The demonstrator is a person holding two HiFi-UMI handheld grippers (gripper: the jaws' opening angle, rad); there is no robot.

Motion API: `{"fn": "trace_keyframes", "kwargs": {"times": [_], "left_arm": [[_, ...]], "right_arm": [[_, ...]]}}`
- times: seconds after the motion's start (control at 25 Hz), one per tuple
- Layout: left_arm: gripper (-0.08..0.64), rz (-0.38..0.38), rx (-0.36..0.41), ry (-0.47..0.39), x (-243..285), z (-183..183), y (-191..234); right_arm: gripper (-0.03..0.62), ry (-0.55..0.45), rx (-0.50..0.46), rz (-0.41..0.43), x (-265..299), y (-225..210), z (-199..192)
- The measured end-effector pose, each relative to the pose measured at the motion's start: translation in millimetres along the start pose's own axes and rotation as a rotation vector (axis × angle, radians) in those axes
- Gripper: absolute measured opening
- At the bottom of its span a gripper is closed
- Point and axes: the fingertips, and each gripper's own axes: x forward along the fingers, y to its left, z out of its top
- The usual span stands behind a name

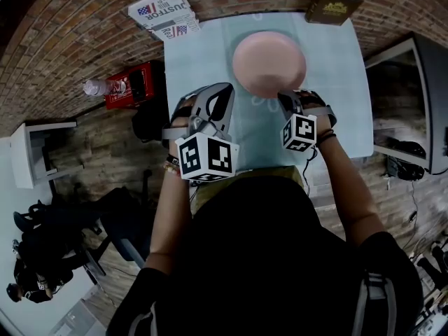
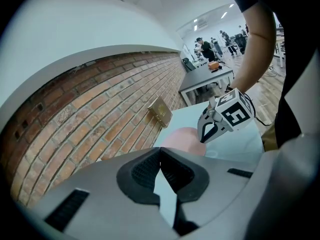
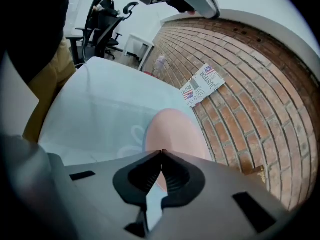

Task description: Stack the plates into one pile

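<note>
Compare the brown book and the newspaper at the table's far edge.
The book is dark brown with gold print and thick; the newspaper is white, thin and folded. The book sits at the far right corner, the newspaper at the far left. Both rest by the brick wall.

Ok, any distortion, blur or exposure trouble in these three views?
Head view: fisheye curves the table edges, corners dark. Left gripper view: brick wall bows, the white surface above it washed out. Right gripper view: plate slightly soft, upper left corner dark.
</note>
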Motion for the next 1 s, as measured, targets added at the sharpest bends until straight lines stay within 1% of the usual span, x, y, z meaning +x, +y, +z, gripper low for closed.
{"fn": "trace_keyframes", "kwargs": {"times": [0.12,0.28,0.4,0.52,0.72,0.84,1.0], "left_arm": [[0.021,-0.015,0.012,-0.032,-5.3,4.7,-1.9],[0.021,-0.038,0.036,-0.096,-13.6,15.8,-1.8],[0.021,-0.048,0.051,-0.132,-24.3,18.9,2.7],[0.021,-0.062,0.062,-0.162,-40.4,17.7,6.5],[0.021,-0.08,0.086,-0.211,-68.2,13.1,7.7],[0.021,-0.092,0.08,-0.239,-87.3,5.9,4.9],[0.021,-0.098,0.082,-0.268,-108.8,-3.2,-0.7]], "right_arm": [[0.035,-0.026,0.079,-0.011,-15.6,-6.3,12.6],[0.034,-0.029,0.187,-0.023,-38.7,-13.2,30.0],[0.035,-0.051,0.295,-0.075,-62.4,-23.4,53.0],[0.035,-0.127,0.418,-0.137,-94.5,-36.3,86.8],[0.035,-0.201,0.495,-0.256,-135.8,-51.4,136.9],[0.035,-0.247,0.527,-0.314,-161.3,-47.6,166.1],[0.035,-0.285,0.564,-0.371,-194.0,-40.2,192.1]]}}
